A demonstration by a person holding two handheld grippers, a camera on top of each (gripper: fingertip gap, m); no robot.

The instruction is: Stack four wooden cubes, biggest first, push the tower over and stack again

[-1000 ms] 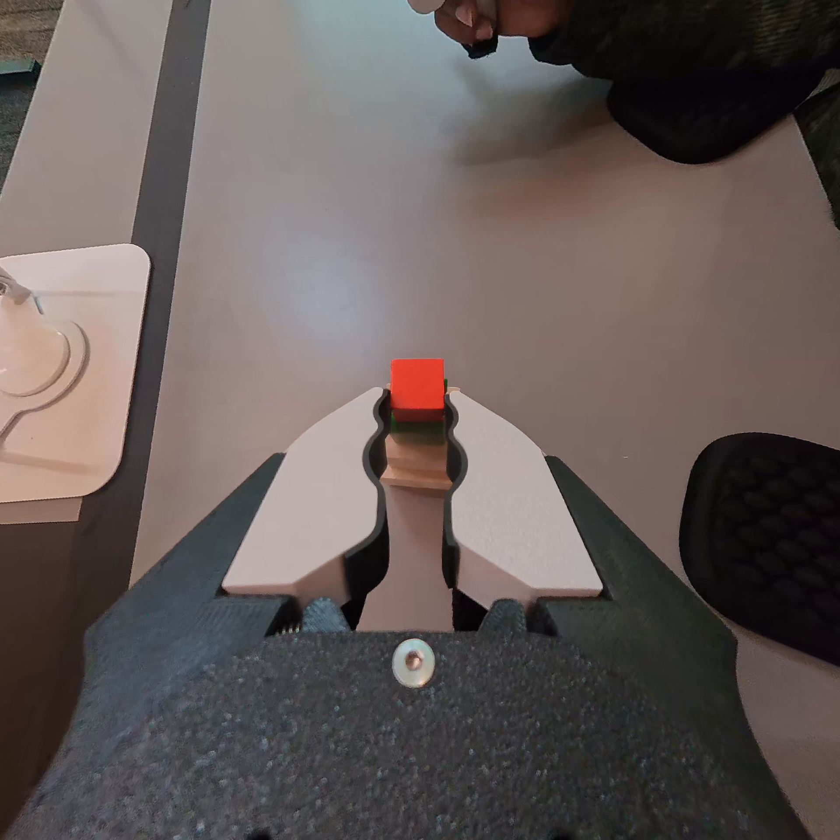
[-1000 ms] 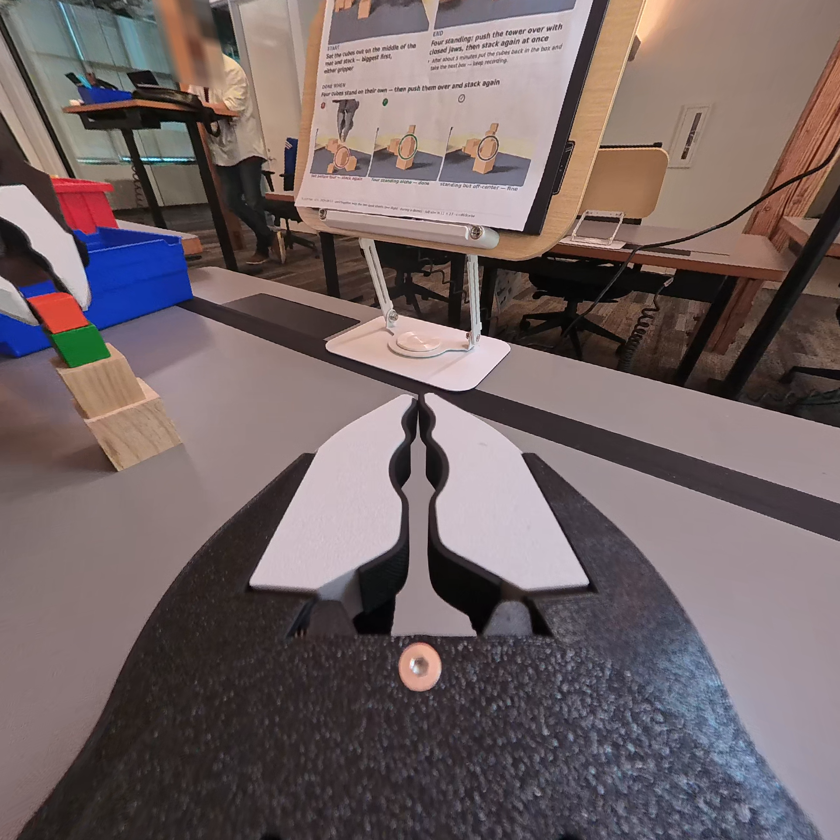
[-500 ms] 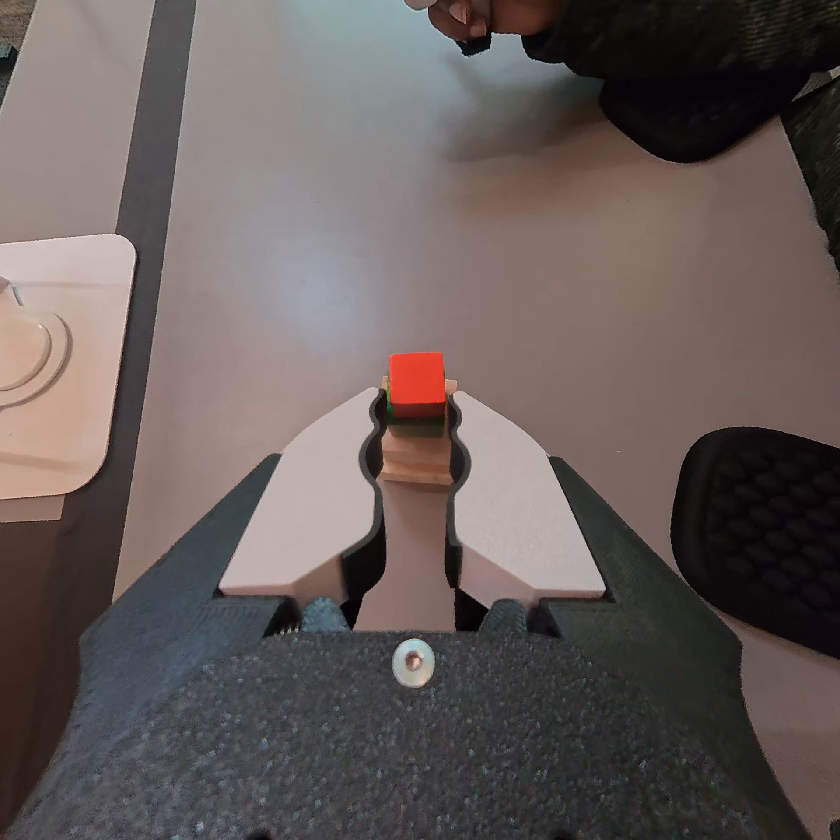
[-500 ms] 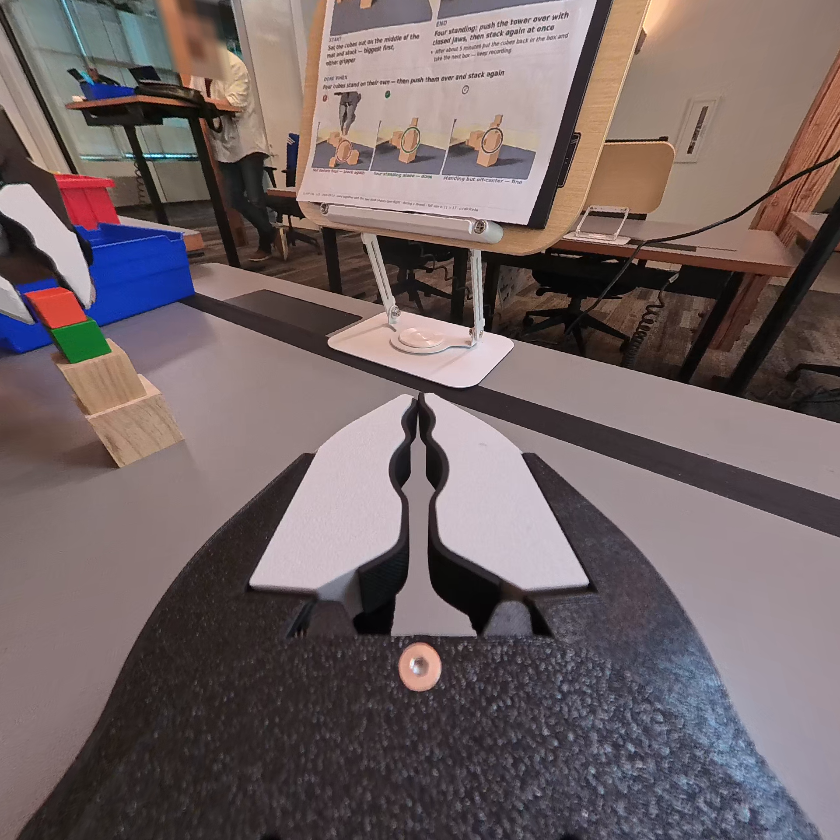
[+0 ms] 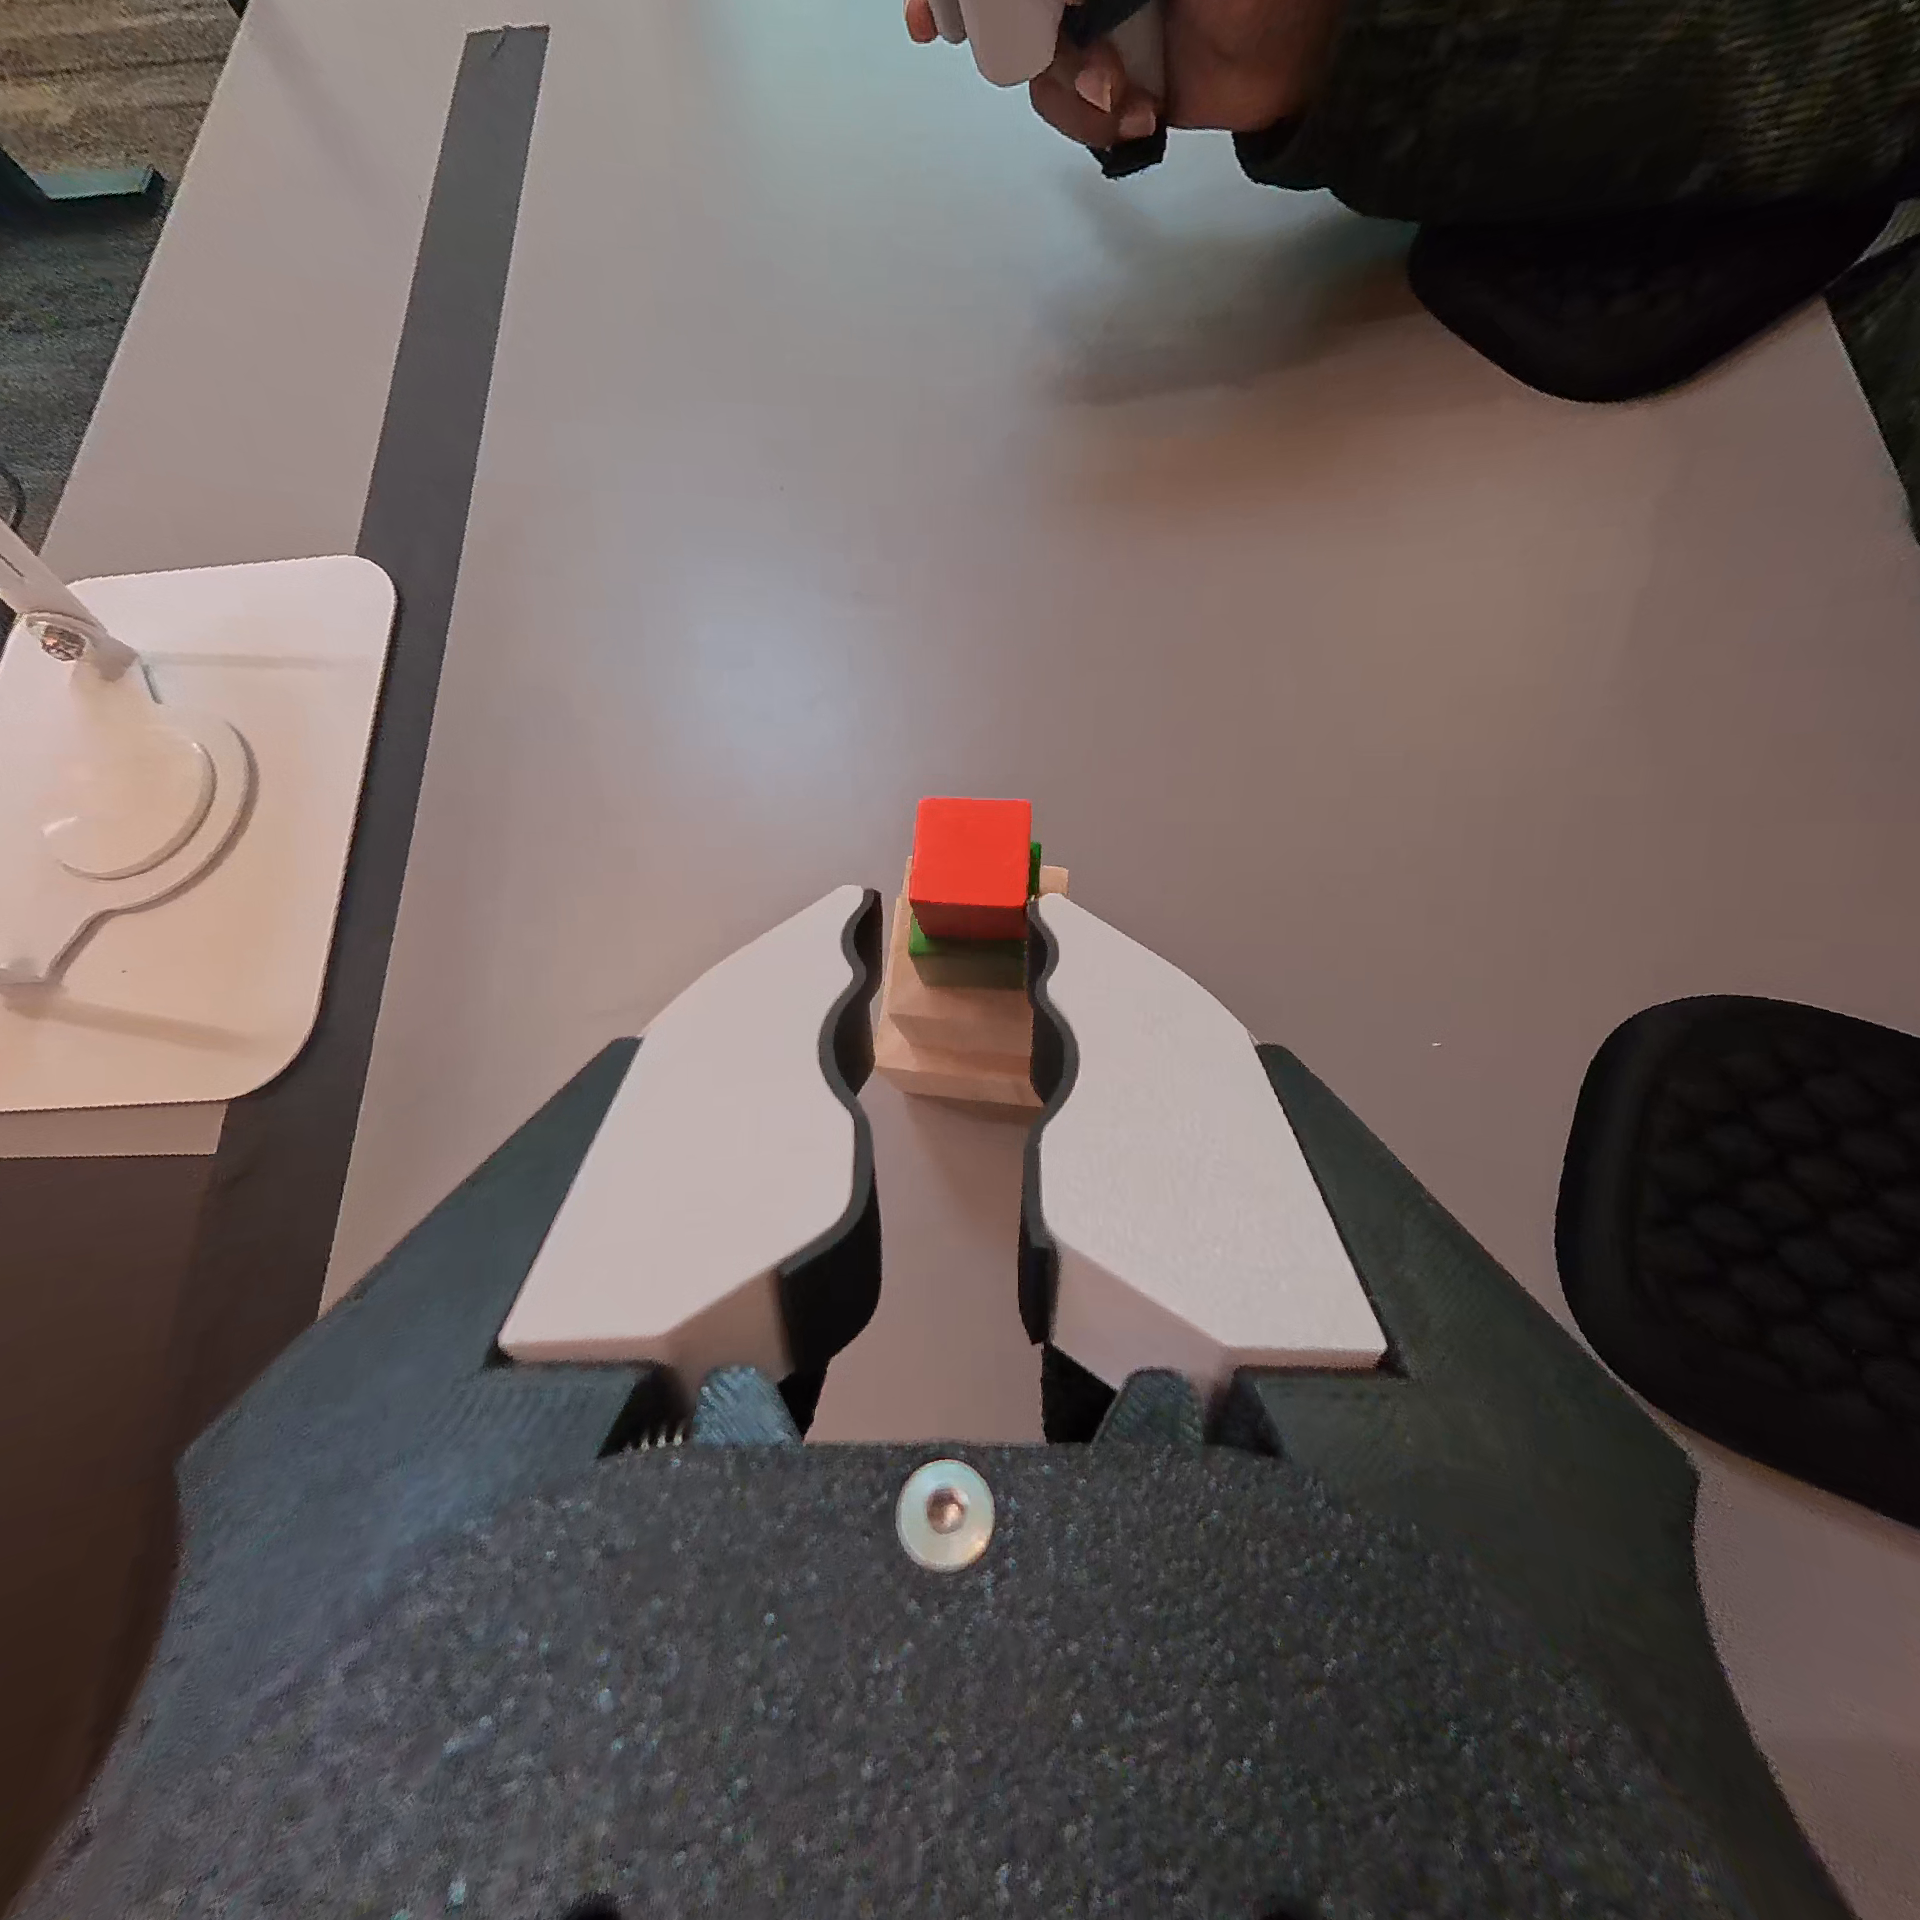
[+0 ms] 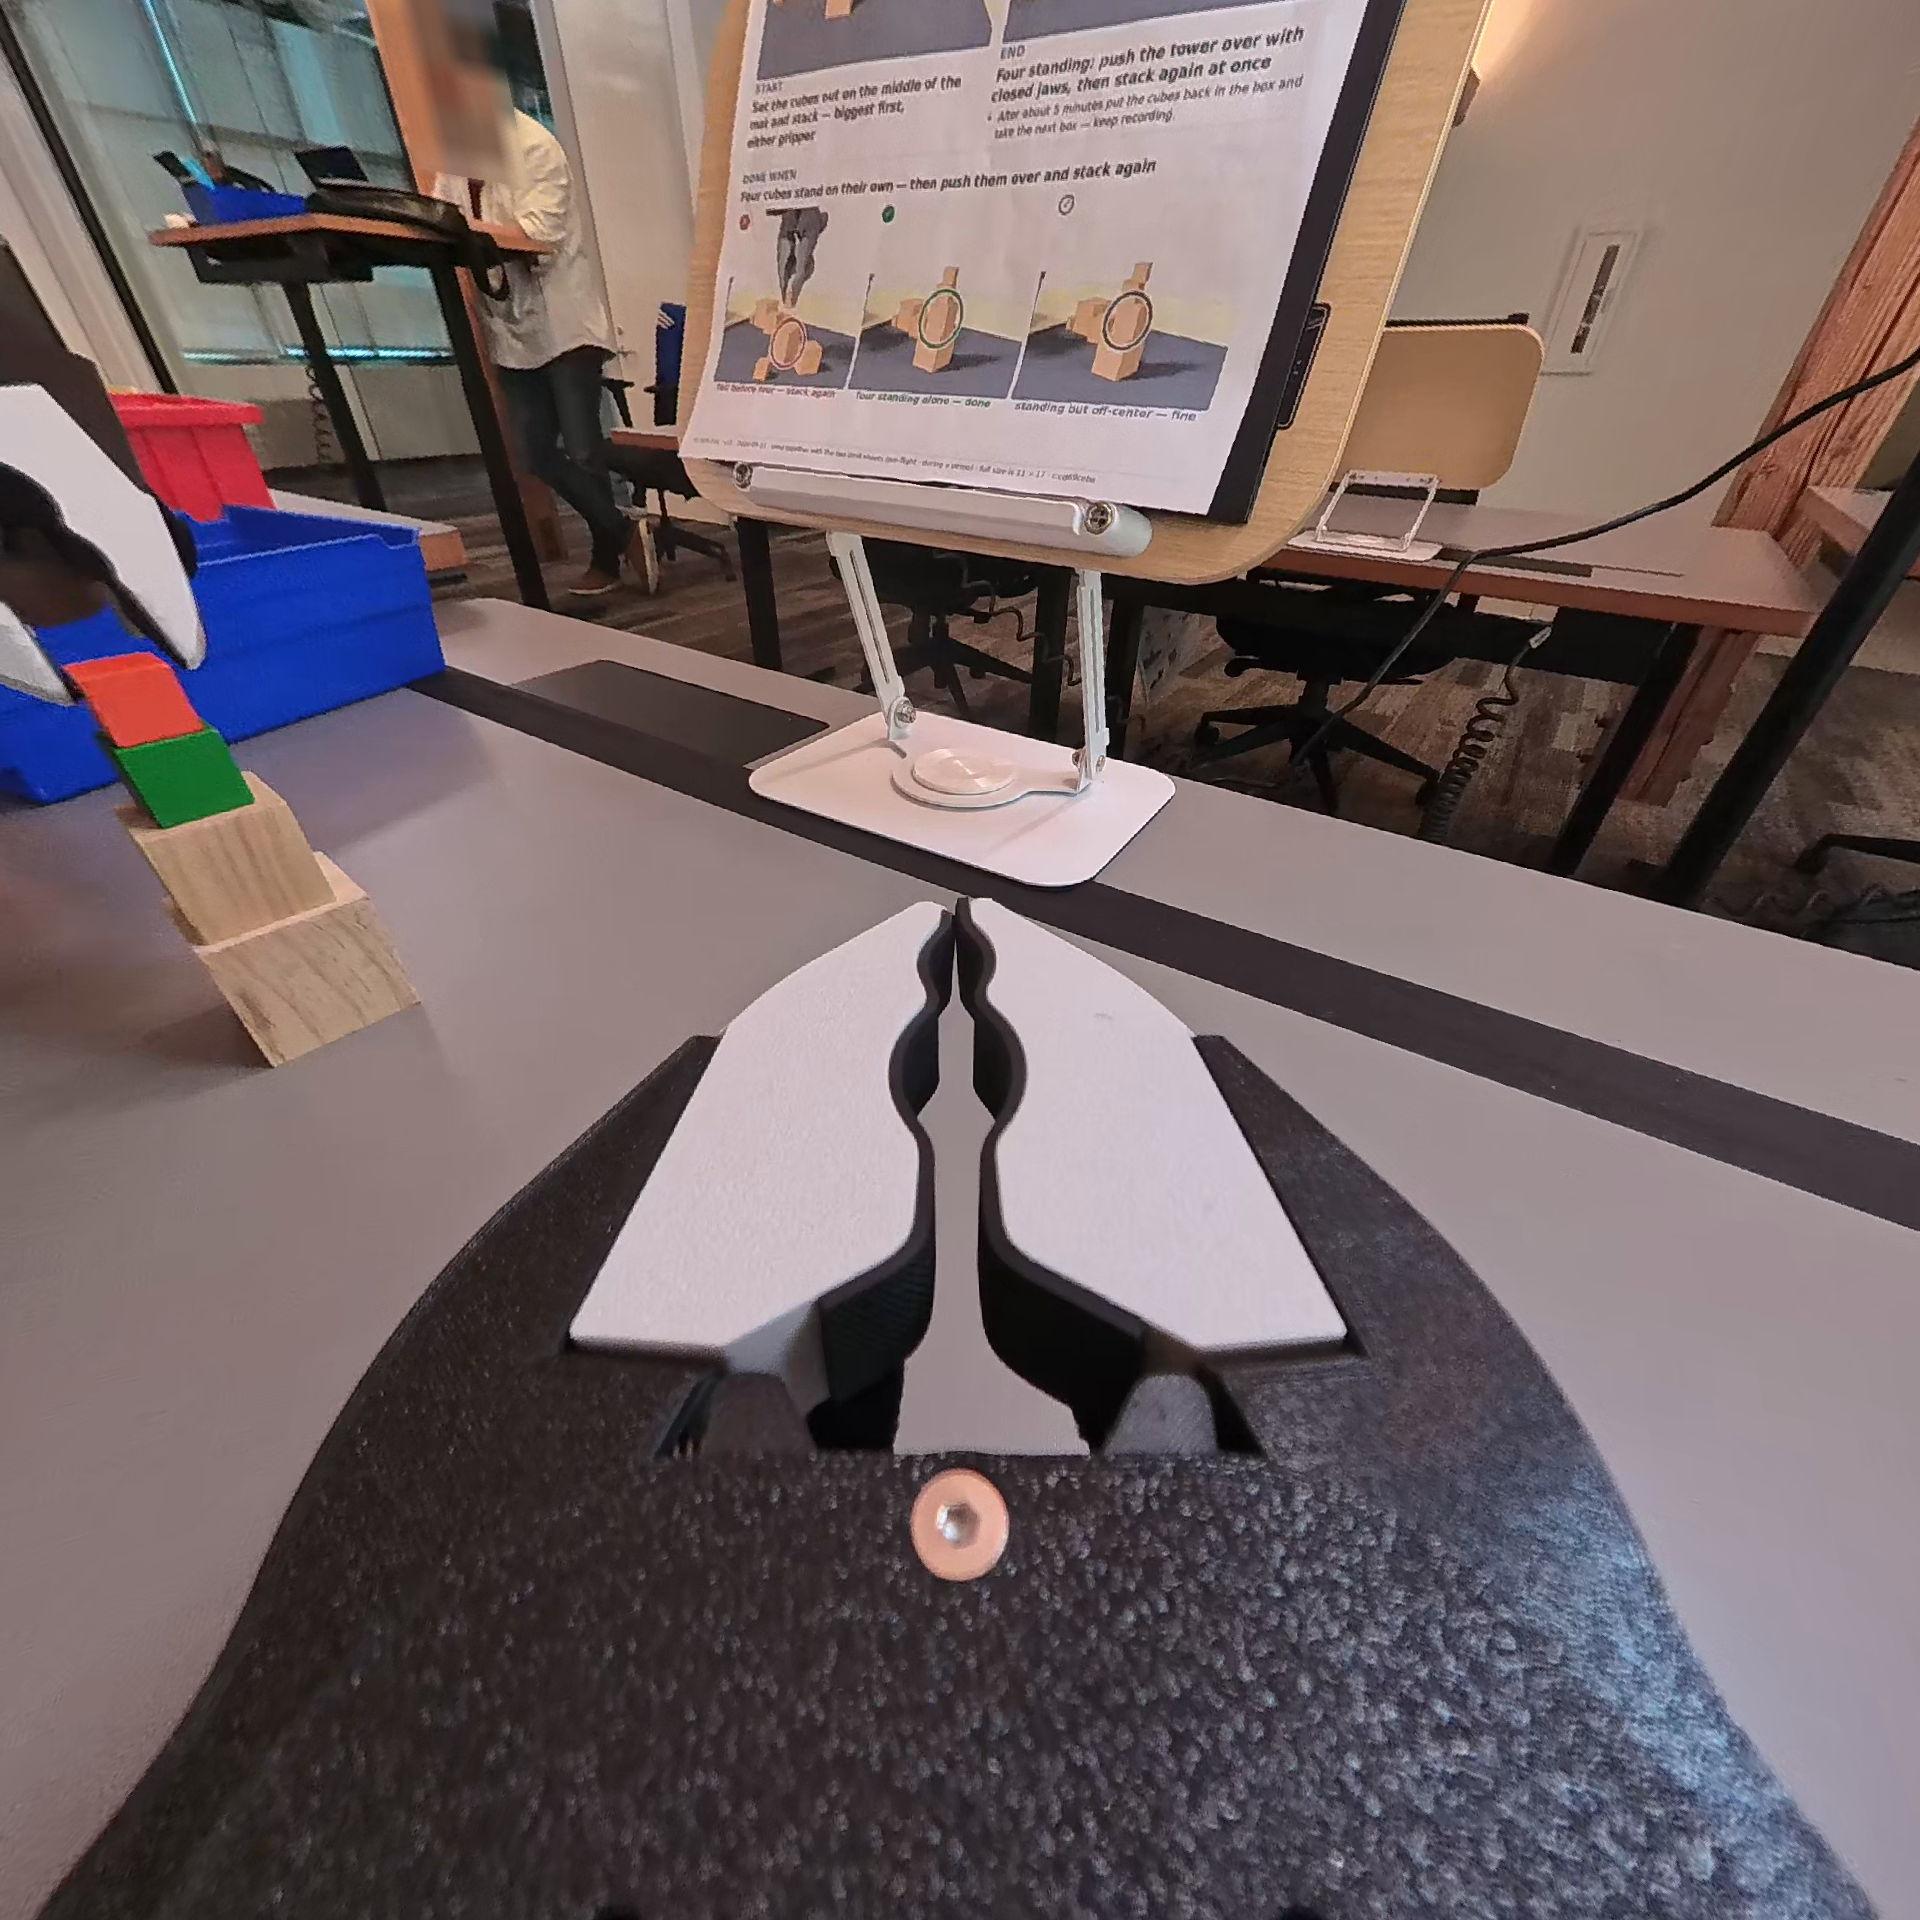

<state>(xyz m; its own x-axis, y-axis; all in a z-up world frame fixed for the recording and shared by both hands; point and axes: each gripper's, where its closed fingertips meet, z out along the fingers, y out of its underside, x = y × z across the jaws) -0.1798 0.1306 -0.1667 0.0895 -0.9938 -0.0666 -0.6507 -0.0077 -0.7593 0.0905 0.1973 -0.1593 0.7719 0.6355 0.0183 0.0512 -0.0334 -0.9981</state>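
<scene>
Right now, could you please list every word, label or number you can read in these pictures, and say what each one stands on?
Printed sheet on the wooden board of the white stand: lines of print and picture captions, which I do not quote.
Wall plate: too small to read.
Red cube, green cube, blue bin: no writing seen.

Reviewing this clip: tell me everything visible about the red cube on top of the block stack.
The red cube is a small, plain, matte block, orange-red, with crisp edges. It sits upright as the top piece of a four-block tower, resting on a green cube, with two pale wooden cubes below. It sits slightly off-centre on the green one. The left tongs straddle it, open: there is a clear gap on one side, and contact on the other cannot be told.
</scene>
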